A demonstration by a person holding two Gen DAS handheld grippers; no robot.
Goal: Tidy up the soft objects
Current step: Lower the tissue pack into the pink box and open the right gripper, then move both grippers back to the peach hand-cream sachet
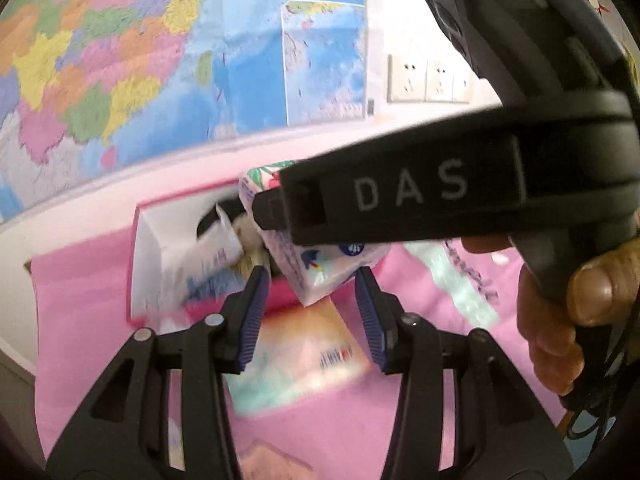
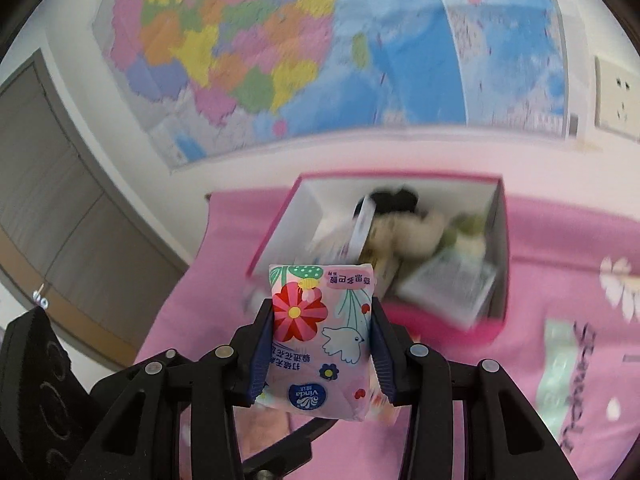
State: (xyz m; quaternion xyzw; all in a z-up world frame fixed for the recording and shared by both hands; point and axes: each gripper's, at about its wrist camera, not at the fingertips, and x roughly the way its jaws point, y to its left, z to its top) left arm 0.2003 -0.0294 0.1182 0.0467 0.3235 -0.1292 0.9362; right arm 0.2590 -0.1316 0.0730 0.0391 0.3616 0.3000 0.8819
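My right gripper (image 2: 322, 312) is shut on a pink flowered tissue pack (image 2: 320, 340) and holds it above the pink cloth, just in front of a pink-rimmed white box (image 2: 296, 216) with plush toys (image 2: 412, 228) and packets inside. In the left wrist view the same pack (image 1: 320, 264) hangs under the right gripper's black body (image 1: 440, 196), near the box (image 1: 156, 256). My left gripper (image 1: 312, 284) is open and empty, just below that pack. Another tissue pack (image 1: 304, 356) lies on the cloth under the left gripper.
A pink printed cloth (image 2: 560, 248) covers the table. A wall map (image 2: 280, 40) and power sockets (image 1: 428, 78) are behind. A grey cabinet (image 2: 48, 184) stands at the left. A pinkish item (image 1: 268, 464) lies at the near edge.
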